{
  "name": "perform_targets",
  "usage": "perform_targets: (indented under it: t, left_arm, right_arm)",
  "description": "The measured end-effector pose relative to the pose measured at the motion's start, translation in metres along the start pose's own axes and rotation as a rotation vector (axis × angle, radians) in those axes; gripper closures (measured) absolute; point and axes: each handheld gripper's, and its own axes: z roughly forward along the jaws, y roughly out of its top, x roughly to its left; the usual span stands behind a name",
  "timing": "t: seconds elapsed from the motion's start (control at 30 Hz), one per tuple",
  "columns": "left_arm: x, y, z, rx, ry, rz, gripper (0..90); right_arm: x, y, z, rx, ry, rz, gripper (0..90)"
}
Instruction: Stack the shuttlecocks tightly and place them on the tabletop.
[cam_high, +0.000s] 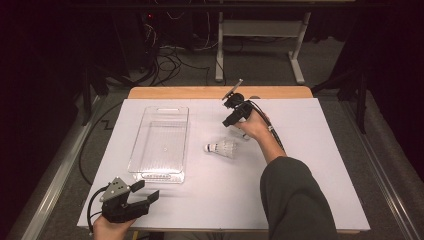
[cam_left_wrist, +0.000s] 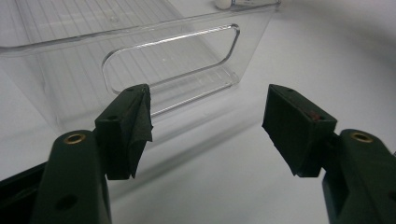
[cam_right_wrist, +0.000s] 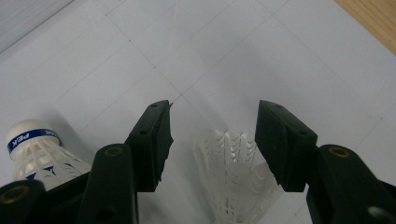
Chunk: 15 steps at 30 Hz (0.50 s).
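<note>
A clear plastic bin (cam_high: 159, 145) lies on the white table sheet, left of centre. A white shuttlecock (cam_high: 221, 148) with a blue-banded cork (cam_right_wrist: 29, 135) lies on its side to the right of the bin. My right gripper (cam_high: 231, 119) points down just behind it, jaws apart. Between and below those jaws (cam_right_wrist: 212, 116) shows the feather skirt of a second shuttlecock (cam_right_wrist: 233, 172); the left pad stands clear of it. My left gripper (cam_high: 145, 191) rests open at the table's near left edge, facing the bin's handle end (cam_left_wrist: 168, 60) with nothing between its fingers (cam_left_wrist: 208, 102).
The white sheet (cam_high: 310, 150) covers a wooden table whose far edge (cam_high: 220, 92) shows. The person's dark sleeve (cam_high: 295, 200) crosses the near right side. Beyond the table are a desk frame (cam_high: 260, 30) and cables on the floor.
</note>
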Motion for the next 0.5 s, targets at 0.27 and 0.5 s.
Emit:
perform_targets:
  t: [0.27,0.5]
  left_arm:
    - [0.0006,-0.0001,-0.0001,-0.005,-0.004,-0.007,33.3]
    - [0.0007,-0.0002,-0.0003,-0.006,-0.001,-0.007,33.3]
  right_arm:
    - [-0.0012,-0.0033,0.0003,0.047,-0.003,-0.002,54.3]
    - [-0.0034,-0.0069,0.0013,0.093,-0.004,0.004,72.5]
